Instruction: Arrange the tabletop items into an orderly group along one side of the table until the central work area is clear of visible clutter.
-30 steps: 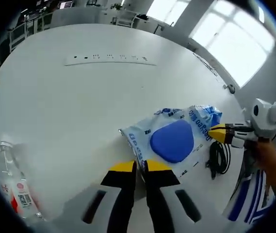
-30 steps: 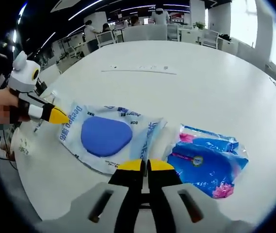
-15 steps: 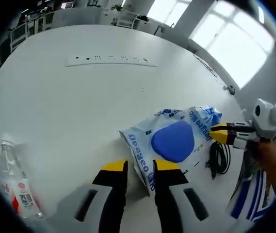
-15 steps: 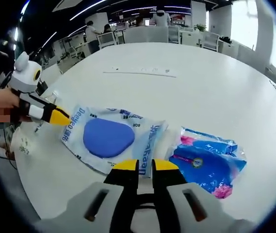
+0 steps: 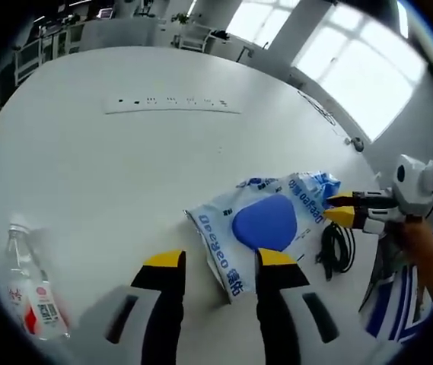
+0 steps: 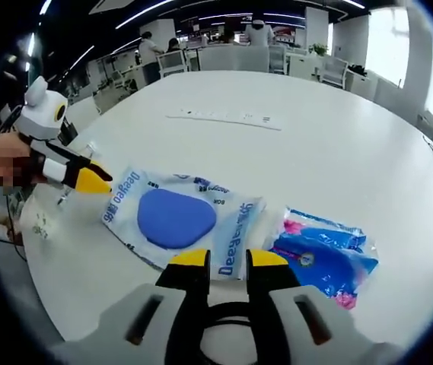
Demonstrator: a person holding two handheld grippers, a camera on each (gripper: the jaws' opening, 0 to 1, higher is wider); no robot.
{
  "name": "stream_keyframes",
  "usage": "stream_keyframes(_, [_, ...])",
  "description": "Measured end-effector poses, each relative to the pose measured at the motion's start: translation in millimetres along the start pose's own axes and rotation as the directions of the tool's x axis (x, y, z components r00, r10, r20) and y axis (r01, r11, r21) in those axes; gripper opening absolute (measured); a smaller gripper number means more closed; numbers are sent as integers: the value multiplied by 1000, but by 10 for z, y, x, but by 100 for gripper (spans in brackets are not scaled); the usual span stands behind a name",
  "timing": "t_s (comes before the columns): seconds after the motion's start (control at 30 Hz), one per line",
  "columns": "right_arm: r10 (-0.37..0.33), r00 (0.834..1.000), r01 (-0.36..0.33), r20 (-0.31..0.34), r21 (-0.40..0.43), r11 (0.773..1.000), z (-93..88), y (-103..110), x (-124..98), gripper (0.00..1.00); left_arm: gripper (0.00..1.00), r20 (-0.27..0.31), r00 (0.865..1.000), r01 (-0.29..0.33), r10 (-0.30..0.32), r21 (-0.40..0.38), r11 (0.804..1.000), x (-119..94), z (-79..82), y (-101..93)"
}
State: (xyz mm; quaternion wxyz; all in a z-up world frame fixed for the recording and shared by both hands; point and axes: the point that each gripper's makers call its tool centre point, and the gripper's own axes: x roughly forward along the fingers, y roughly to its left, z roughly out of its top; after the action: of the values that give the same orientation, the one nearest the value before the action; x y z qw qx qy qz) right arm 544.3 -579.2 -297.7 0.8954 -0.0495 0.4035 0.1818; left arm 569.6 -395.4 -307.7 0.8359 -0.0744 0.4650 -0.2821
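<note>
Now that both the left hand-held gripper (image 5: 214, 262) and right hand-held gripper (image 6: 223, 259) have parted their jaws and hold nothing, the blue-and-white wipes pack (image 5: 265, 226) lies released near the desk (image 5: 125, 167) edge, seemingly placed.

Blue-and-white wipes pack (image 6: 179, 220) lies flat beside blue tissue packet (image 6: 324, 253).

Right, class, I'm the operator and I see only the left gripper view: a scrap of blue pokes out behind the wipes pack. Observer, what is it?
Observer: In the right gripper view it's a whole blue packet with pink flower print, lying flat beside the wipes pack.
Operator: And how does the right gripper stand to the wipes pack?
Observer: The right gripper is open, and the pack's near edge shows between its jaws.
</note>
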Motion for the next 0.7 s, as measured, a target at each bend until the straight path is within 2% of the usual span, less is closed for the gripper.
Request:
stream_keyframes(0.47, [51, 999, -51, -9, -50, 997, 115, 145, -70, 37, 52, 55, 998, 22, -22, 15, 1000, -244, 134, -16])
stream_keyframes(0.7, [99, 995, -98, 19, -23, 995, 263, 247, -122, 42, 62, 81, 996, 36, -38, 30, 999, -408, 194, 3])
